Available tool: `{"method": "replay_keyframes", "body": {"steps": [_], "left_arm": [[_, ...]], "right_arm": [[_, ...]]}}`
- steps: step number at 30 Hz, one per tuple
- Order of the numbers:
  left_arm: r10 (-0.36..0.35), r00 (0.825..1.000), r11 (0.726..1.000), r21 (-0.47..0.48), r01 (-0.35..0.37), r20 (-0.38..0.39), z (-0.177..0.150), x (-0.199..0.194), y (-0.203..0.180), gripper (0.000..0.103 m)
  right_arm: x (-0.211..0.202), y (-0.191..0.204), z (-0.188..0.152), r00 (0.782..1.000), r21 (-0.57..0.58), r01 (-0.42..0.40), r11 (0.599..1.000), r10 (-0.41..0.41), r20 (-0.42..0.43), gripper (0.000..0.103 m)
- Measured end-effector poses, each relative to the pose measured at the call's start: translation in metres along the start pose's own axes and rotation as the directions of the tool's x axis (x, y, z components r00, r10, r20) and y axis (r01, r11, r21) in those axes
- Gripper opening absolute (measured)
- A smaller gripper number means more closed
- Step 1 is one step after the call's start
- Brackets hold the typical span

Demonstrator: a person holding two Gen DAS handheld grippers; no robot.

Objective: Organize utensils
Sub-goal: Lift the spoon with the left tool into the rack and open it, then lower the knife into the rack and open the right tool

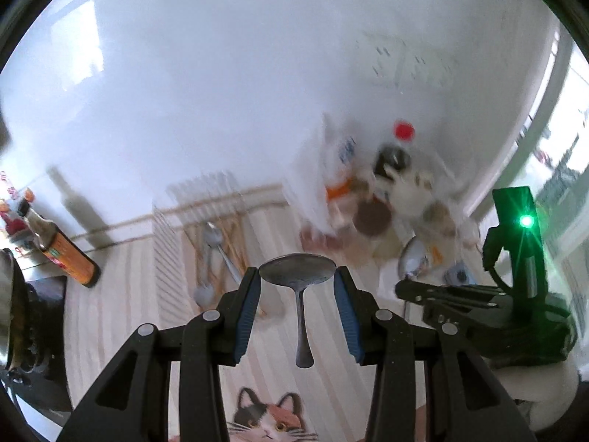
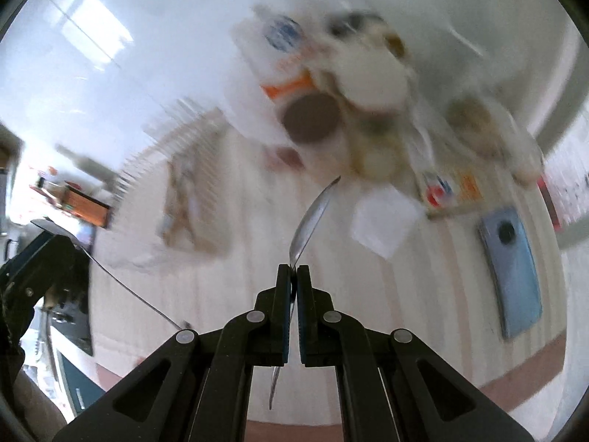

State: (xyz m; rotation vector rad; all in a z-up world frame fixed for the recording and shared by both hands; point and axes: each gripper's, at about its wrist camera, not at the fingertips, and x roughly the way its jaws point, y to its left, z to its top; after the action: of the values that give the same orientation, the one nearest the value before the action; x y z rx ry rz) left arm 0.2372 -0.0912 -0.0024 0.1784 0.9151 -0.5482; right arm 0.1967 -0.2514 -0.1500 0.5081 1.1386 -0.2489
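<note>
In the left wrist view my left gripper (image 1: 297,276) grips a metal spoon (image 1: 299,276) by the sides of its bowl, with the handle hanging toward the camera. In the right wrist view my right gripper (image 2: 293,270) is shut on a second metal spoon (image 2: 311,221), seen edge-on, its bowl pointing away over the table. A white slotted utensil rack (image 1: 173,243) lies on the table and holds spoons (image 1: 215,246) and chopsticks. The right gripper's body (image 1: 478,294) shows at the right of the left wrist view. The left gripper (image 2: 40,258) shows at the left of the right wrist view.
A brown sauce bottle (image 1: 66,246) stands at the left. A blurred cluster of bottles, jars and packets (image 1: 386,191) crowds the back of the table. A blue phone (image 2: 511,269) and a white card (image 2: 383,221) lie at the right. A cat-print mat (image 1: 268,420) lies near me.
</note>
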Motion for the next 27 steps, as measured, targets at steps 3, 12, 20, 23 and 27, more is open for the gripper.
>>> {"method": "replay_keyframes", "body": {"steps": [3,12,20,23,27], "left_arm": [[0.025,1.000,0.999,-0.042,-0.024,0.010,0.021,-0.003,0.024,0.037],[0.062,0.990,0.978,-0.189,-0.086,-0.127,0.051,0.063,0.095,0.039],[0.214,0.962,0.933,-0.257,-0.253,-0.171,0.022,0.083,0.123,0.082],[0.285,0.945,0.906,-0.275,-0.321,-0.162,0.002,0.080,0.128,0.093],[0.345,0.919,0.873,-0.295,-0.388,-0.189,-0.031,0.078,0.133,0.103]], "right_arm": [[-0.003,0.030,0.028,0.997,-0.032,-0.069,0.997,0.070,0.025,0.003],[0.036,0.120,0.105,0.988,-0.136,-0.152,0.979,0.155,0.012,0.003],[0.096,0.150,0.121,0.983,-0.211,-0.154,0.965,0.129,-0.127,0.043],[0.096,0.143,0.107,0.993,-0.255,-0.089,0.963,0.066,-0.100,0.052],[0.091,0.133,0.078,0.998,-0.313,0.044,0.949,-0.058,-0.035,0.076]]}}
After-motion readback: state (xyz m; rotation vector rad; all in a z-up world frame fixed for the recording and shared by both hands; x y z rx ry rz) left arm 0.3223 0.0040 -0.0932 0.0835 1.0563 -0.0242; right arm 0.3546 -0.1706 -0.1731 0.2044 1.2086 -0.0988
